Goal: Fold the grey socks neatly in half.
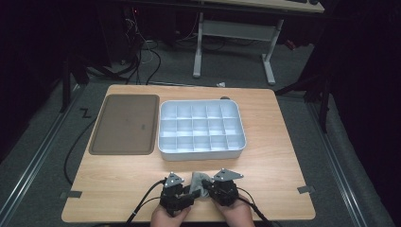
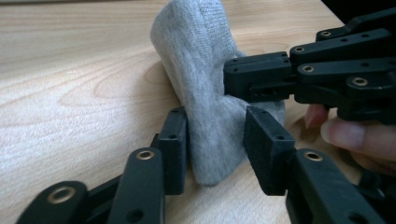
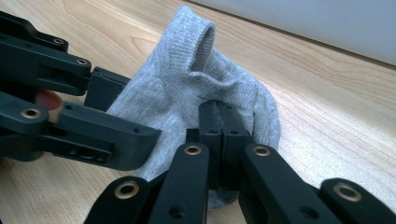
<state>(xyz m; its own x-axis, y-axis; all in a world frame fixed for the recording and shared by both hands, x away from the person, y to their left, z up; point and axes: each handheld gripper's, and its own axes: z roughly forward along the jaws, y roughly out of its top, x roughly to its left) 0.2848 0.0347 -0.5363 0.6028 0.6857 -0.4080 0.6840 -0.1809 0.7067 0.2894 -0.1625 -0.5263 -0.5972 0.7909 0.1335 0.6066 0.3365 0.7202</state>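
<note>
Grey knit, soft and light: the sock (image 1: 199,184) lies bunched near the bench's (image 1: 265,156) near edge, about midway along it, between the two tools. It flops and folds under any touch, so it will not keep a shape by itself, and a pinch on a single layer may drag out only that layer.

In the right gripper view the right tool (image 3: 223,122) has its jaws pressed together on a fold of the sock, low on the bundle, with the ribbed cuff (image 3: 198,35) standing up behind. In the left gripper view the left tool (image 2: 215,140) has its jaws apart on either side of the sock's lower end; one pad lies against the cloth, the other stands off it, so nothing is clamped there.

My judgement: the knit is grippy, not slippery, and nothing about it can break, so a firm squeeze is safe. The best hold is through a thick fold or the doubled cuff, where several layers stack. With one end pinned by the right tool, the left should take the free end well inside its edge.

White divided box (image 1: 202,128) and brown tray (image 1: 125,124) sit toward the far edge, well apart from the sock.
</note>
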